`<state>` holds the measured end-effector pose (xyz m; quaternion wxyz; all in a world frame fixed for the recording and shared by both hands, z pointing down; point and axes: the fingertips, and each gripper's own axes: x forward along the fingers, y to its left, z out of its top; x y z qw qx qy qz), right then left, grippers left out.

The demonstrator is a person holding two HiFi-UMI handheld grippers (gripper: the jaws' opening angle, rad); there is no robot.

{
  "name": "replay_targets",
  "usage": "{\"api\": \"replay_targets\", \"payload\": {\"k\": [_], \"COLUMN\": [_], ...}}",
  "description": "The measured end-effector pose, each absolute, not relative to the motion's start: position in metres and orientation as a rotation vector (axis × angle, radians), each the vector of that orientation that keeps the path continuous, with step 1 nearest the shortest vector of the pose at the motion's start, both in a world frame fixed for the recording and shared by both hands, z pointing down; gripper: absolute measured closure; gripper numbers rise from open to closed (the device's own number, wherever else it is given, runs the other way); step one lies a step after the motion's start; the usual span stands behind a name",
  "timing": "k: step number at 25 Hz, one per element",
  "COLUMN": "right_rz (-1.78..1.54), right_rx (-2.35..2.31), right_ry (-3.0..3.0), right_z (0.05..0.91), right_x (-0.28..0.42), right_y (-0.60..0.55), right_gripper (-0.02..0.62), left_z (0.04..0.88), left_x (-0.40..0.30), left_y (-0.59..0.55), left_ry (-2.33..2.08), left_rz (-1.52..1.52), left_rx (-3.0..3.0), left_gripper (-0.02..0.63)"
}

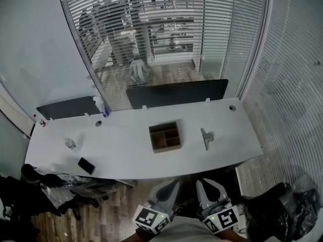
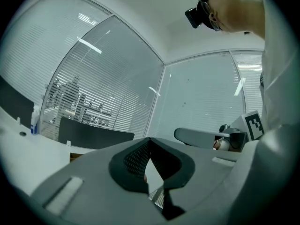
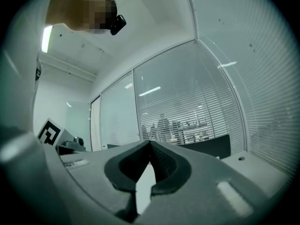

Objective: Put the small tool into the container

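- Closest in the head view, the left gripper (image 1: 170, 186) and the right gripper (image 1: 206, 186) sat side by side at the bottom edge. Both were off the near edge of the white table (image 1: 126, 145), over the wooden floor, with their marker cubes nearest the lens.
- Farther up that view, the small tool (image 1: 206, 136), a grey piece, lay flat on the table. It was just to the right of the container (image 1: 165, 137), apart from it and well away from both grippers.
- That container was a brown open tray split into compartments, near the middle of the table.
- Off to the left lay a black flat object (image 1: 86, 165) near the front edge, and a spray bottle (image 1: 101, 106) stood at the back beside a dark partition panel (image 1: 176, 93).
- Behind the panels, people (image 1: 113, 14) stood beyond a glass wall with blinds.
- From the left gripper view, the left gripper (image 2: 149, 139) pointed upward, its dark pads pressed together at the tips with nothing pinched between them.
- The table (image 2: 18, 158) and the bottle (image 2: 33, 121) showed at the left, and the other gripper's marker cube (image 2: 253, 124) at the right.
- From the right gripper view, the right gripper (image 3: 150, 143) had its tips pressed together too, holding nothing.
- A table corner (image 3: 262, 165) with a round hole (image 3: 241, 158) lay at the right, and a marker cube (image 3: 49, 131) at the left.
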<state>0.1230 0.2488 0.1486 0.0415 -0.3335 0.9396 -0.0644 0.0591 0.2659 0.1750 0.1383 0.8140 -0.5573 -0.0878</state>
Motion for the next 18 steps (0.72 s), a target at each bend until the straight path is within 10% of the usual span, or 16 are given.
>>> {"api": "replay_targets", "payload": {"k": [18], "right_rz": [-0.168], "right_rx": [-1.012], "right_ry": [2.920], "right_z": [0.143], "right_x": [0.024], "right_y": [0.117], "right_gripper": [0.595], "left_z": [0.171], "left_x": [-0.033], "left_y": [0.128], "left_ry": [-1.578], "left_rz": [-0.288], "left_rx": [2.353], "left_gripper": [0.603]}}
